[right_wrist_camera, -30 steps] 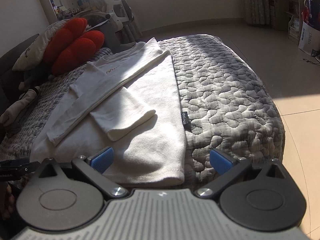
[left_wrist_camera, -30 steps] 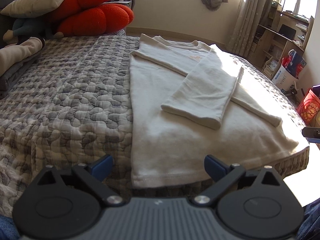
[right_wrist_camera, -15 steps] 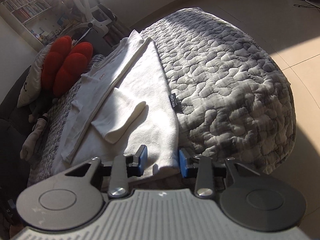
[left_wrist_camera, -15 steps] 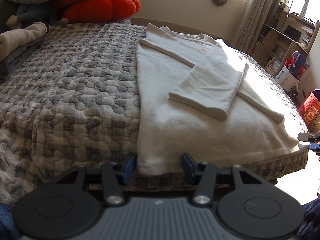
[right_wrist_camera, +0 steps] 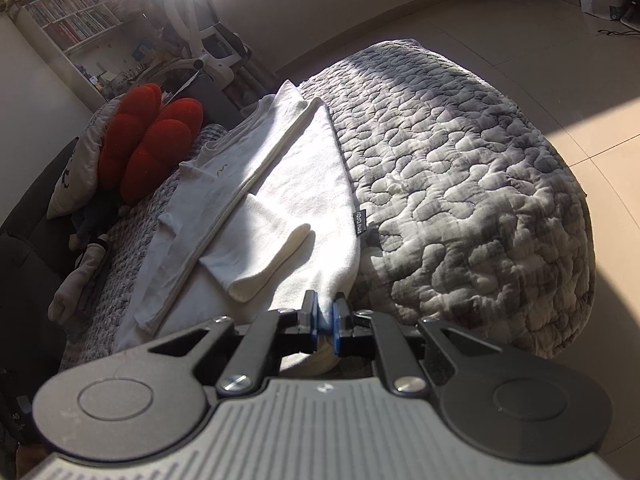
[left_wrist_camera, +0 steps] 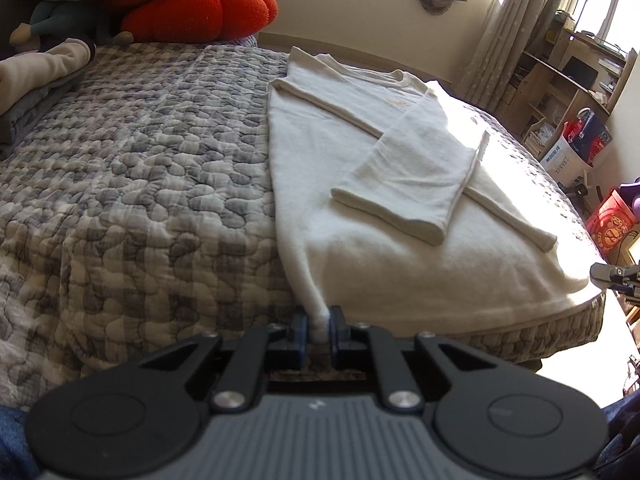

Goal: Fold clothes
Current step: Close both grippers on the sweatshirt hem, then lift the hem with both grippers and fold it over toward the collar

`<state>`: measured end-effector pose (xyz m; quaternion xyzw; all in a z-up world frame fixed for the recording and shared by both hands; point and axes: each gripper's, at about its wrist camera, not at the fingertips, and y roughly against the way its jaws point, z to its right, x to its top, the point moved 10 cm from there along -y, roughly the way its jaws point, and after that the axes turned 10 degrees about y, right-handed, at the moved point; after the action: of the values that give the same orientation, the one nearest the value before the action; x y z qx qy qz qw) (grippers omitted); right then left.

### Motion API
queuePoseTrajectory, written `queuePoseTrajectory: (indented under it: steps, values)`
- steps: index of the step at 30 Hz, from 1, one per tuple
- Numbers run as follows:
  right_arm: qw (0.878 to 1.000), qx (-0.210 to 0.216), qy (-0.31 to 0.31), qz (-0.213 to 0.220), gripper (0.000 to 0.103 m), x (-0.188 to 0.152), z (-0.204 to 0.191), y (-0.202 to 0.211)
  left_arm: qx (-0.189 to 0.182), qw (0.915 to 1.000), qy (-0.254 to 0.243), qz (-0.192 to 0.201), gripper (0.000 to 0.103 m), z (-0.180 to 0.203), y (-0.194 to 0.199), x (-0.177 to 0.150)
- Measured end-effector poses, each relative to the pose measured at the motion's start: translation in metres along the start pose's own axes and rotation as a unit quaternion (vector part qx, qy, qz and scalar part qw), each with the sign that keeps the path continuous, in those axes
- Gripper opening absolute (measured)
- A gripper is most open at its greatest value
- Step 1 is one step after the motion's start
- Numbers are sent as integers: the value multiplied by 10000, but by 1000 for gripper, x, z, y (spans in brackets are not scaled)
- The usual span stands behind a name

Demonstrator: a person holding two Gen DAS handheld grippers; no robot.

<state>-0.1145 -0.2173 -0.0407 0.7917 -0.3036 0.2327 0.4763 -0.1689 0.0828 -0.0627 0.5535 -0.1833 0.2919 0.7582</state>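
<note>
A cream long-sleeved shirt [left_wrist_camera: 360, 240] lies flat on the grey quilted bed [left_wrist_camera: 140, 180], both sleeves folded across its body, one sleeve [left_wrist_camera: 408, 184] on top. My left gripper [left_wrist_camera: 319, 326] is closing its jaws on the shirt's near left hem corner, and the cloth is pinched between the pads. In the right wrist view the shirt [right_wrist_camera: 304, 184] runs away from me, and my right gripper [right_wrist_camera: 326, 322] is shut on its near right hem corner at the bed's edge. The right gripper's tip [left_wrist_camera: 612, 276] also shows at the far right of the left wrist view.
Red cushions [left_wrist_camera: 192, 8] and a pillow sit at the head of the bed, with folded clothes [left_wrist_camera: 36, 76] at the left edge. A desk and shelves [left_wrist_camera: 560, 80] stand by the window. Bare tiled floor [right_wrist_camera: 560, 40] lies beyond the bed's right side.
Both grippers went from wide open to closed on the shirt's two near hem corners. The cloth now bunches up between each pair of pads. The right gripper rolled a little.
</note>
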Motion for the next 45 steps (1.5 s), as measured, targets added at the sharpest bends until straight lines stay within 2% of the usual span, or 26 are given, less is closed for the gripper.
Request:
queuePoseTrajectory:
  steps: [17, 20, 24, 30, 33, 38, 40, 45]
  values:
    - [9997, 40, 200, 169, 10, 6, -8, 2, 5, 9999, -120, 43, 11, 3, 1, -1]
    - [9992, 90, 216, 331, 10, 10, -10, 6, -167, 9998, 69, 26, 10, 4, 12, 0]
    - [9972, 248, 204, 679, 10, 20, -14, 16, -524, 9979, 314, 211, 10, 7, 31, 9]
    - [9963, 403, 63, 752, 10, 36, -21, 11, -756, 9940, 794, -9, 9, -1, 23, 26]
    - [9951, 575, -115, 802, 10, 51, -23, 9, -800, 9929, 878, -36, 9, -1, 22, 39]
    - [9911, 853, -683, 765, 10, 68, -19, 1, -673, 9954, 678, 126, 9, 2, 20, 62]
    - [9905, 833, -808, 744, 10, 70, -18, -2, -611, 9965, 514, 229, 9, 4, 20, 67]
    - [9895, 760, -1006, 704, 10, 68, -17, -9, -638, 9963, 546, 178, 9, 0, 13, 70]
